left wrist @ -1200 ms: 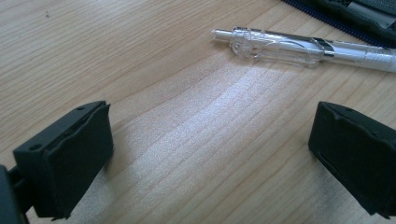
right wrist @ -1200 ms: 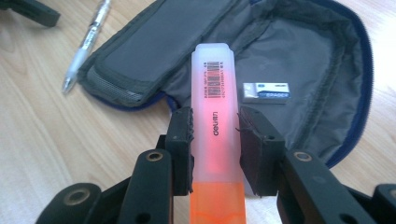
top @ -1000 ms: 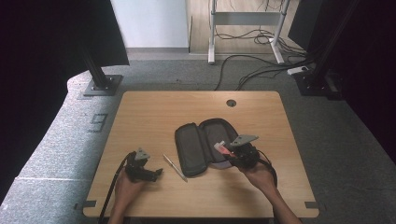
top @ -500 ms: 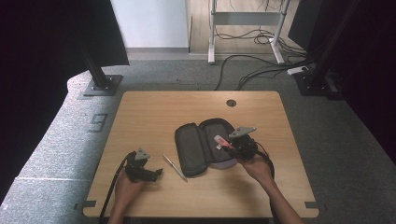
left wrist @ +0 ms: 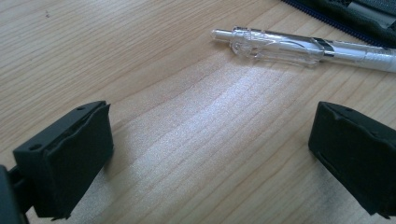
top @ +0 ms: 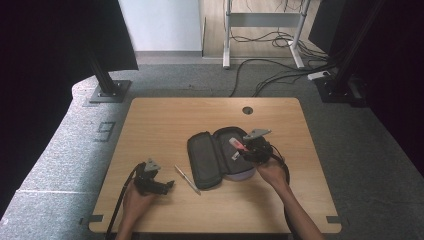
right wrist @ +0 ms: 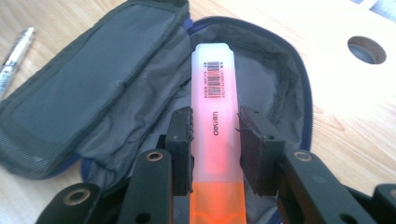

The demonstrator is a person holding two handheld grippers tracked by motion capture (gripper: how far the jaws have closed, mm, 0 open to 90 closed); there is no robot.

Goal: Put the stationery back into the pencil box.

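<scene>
two hand-held grippers are mine here, and the work sits with the right hand-held gripper: its jaws are clamped on the barrel of a highlighter, pads pressing either side of the pale pink body just above the orange end. the highlighter's long axis runs straight out along my jaws, its capped tip pointing ahead over the open pencil case. in the high view the right hand-held gripper hovers above the case's right-hand half, so the grey lining lies directly beneath and a little ahead of the tip; lowering along that same axis looks to me like what the coming move needs, with the case's length roughly matching the highlighter's.

my left hand-held gripper rests low on the desk with jaws spread wide and nothing between them. a clear ballpoint pen lies just beyond its jaws, crosswise to them, beside the case's zipper edge; in the high view the pen sits between that gripper and the case, so my left hand is the nearer one to it.

the desk is light wood with a round cable hole near its far edge. around it are grey carpet, dark curtains, and cables trailing across the floor.
</scene>
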